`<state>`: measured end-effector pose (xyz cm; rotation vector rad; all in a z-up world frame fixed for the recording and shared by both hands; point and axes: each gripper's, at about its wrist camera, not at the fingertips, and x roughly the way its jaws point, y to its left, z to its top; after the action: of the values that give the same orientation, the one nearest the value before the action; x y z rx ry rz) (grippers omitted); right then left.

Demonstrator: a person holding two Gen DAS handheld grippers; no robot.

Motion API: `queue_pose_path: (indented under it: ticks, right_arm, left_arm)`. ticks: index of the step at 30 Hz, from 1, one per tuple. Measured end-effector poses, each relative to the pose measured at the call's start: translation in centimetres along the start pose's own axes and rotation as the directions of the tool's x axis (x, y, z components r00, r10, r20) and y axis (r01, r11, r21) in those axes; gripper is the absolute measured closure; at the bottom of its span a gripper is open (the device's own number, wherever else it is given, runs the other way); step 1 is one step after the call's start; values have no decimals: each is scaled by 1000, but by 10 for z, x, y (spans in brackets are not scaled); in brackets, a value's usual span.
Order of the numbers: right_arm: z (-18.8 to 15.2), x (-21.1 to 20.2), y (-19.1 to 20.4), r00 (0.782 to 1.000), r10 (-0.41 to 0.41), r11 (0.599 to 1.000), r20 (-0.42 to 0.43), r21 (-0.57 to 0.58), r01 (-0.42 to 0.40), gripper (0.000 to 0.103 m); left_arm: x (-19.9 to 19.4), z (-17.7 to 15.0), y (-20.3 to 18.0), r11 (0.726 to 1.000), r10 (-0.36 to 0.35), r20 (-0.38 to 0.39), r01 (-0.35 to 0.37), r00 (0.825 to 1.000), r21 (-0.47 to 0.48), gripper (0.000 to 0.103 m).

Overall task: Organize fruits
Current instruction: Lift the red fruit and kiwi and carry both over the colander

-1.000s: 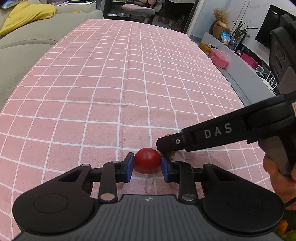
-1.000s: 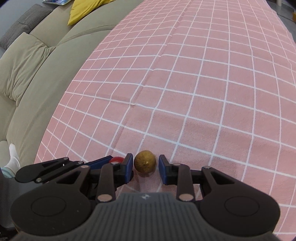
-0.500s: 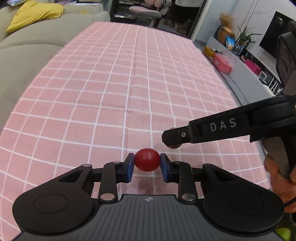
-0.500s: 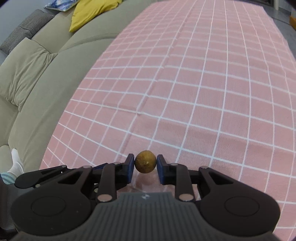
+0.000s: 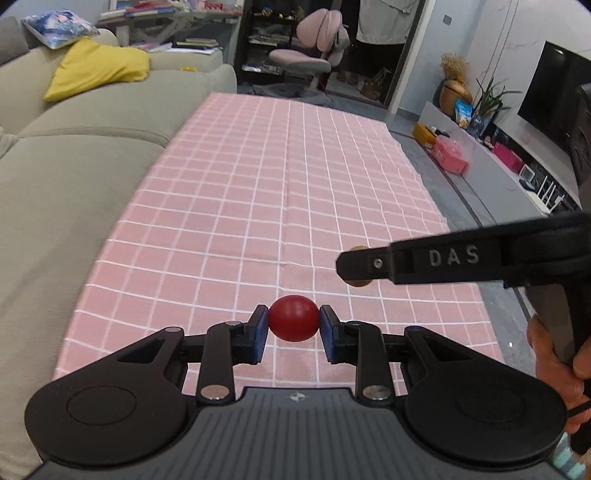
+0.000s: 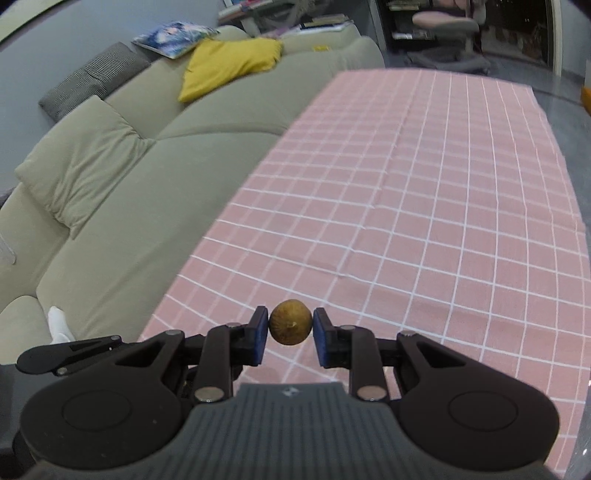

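A grey-green sofa runs along the left of the scene, with a yellow cushion and a patterned blue cushion on its far end. To the right of the sofa lies a long pink cloth crossed by white grid lines, stretching from the near edge to the far end of the room. Beyond the cloth's far end stands a pink swivel chair in front of dark shelves. Along the right wall a low grey bench carries a pink box, and a dark screen hangs above it.

The left gripper is clenched on a round red fruit, its blue pads pressing the fruit from both sides, above the near part of the cloth. The right gripper is likewise clamped on a smaller brown fruit, held clear above the cloth near its left edge. In the left wrist view the right gripper reaches in from the right, a hand around its handle, and only slivers of the brown fruit show behind its black finger
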<state>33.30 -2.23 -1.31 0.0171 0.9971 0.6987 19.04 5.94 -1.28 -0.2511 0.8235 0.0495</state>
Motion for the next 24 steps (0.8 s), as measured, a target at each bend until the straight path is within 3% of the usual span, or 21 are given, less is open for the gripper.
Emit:
queue_pose_path:
  ticks: [7, 17, 24]
  right_arm:
    - [-25, -53, 18, 997, -27, 999, 70, -19, 29, 81]
    - [-90, -123, 11, 987, -115, 993, 110, 4, 116, 81]
    - [-140, -158, 0, 976, -200, 980, 83, 13, 200, 81]
  left_arm:
    - [-36, -7, -15, 999, -18, 15, 17, 1000, 49, 70]
    - [-67, -26, -34, 985, -149, 9, 147, 989, 84, 70]
    - [-74, -42, -57, 957, -266, -31, 268, 963, 108, 70]
